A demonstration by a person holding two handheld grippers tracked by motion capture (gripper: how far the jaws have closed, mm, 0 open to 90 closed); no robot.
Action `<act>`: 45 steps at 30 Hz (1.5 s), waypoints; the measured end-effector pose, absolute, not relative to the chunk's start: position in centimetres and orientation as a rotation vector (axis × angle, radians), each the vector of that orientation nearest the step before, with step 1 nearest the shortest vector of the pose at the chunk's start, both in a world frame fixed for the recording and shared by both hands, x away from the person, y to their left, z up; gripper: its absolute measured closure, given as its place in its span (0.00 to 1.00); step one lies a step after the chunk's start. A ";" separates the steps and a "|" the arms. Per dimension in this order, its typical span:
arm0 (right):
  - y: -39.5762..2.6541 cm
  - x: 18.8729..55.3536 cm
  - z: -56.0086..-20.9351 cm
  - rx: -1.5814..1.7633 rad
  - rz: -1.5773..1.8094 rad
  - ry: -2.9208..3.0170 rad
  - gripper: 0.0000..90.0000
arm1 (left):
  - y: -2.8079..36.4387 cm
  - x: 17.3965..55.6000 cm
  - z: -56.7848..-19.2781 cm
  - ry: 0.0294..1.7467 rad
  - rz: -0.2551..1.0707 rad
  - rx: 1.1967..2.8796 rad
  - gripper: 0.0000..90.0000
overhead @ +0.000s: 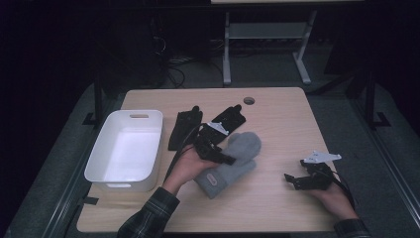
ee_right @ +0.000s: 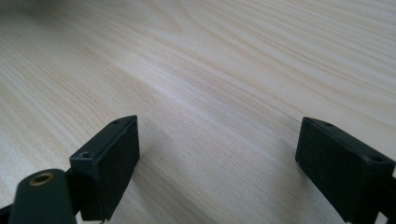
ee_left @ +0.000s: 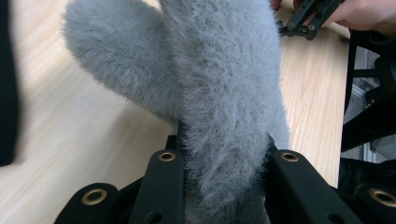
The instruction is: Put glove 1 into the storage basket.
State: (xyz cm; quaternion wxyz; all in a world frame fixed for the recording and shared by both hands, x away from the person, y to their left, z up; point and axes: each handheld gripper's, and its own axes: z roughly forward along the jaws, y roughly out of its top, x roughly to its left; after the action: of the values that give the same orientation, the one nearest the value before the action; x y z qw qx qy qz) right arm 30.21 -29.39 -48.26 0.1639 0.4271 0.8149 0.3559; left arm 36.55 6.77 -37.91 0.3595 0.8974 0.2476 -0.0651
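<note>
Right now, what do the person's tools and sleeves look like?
Both tools are black linkage frames with brass-ringed holes. The left tool and right tool each carry a grey three-cornered plate on top, and a black cable trails from each. The sleeves are dark plaid.

The left gripper (ee_left: 224, 163) has its two black jaws closed on a fluffy grey mitten (ee_left: 219, 93), whose body rises up between them while its rounded thumb (ee_left: 112, 60) juts out to the upper left. Beneath it lies the light wooden table (ee_left: 70, 140), with a dark edge of some black item (ee_left: 7, 84) at the far left. At the top right, a hand (ee_left: 364, 14) holds the other gripper (ee_left: 308, 21) just past the mitten's side.
</note>
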 end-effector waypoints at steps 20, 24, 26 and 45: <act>-29.4 30.2 -48.3 1.212 1.016 2.321 0.15 | 15.4 37.9 -32.2 0.779 -0.038 2.240 0.81; -29.4 30.2 -48.3 1.211 1.016 2.322 0.15 | 17.7 38.1 -31.3 0.820 -0.012 2.209 0.81; -29.4 30.2 -48.3 1.211 1.016 2.322 0.15 | 18.8 38.1 -30.9 0.843 -0.004 2.196 0.81; -29.4 30.2 -48.3 1.209 1.016 2.322 0.15 | 29.1 37.5 -29.1 1.064 0.108 2.079 0.81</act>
State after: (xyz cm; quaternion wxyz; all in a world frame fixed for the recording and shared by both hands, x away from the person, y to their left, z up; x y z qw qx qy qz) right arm 30.24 -29.41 -48.27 0.1660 0.4246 0.8154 0.3567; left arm 37.49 29.10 -29.07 0.3912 0.8183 0.4190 0.0425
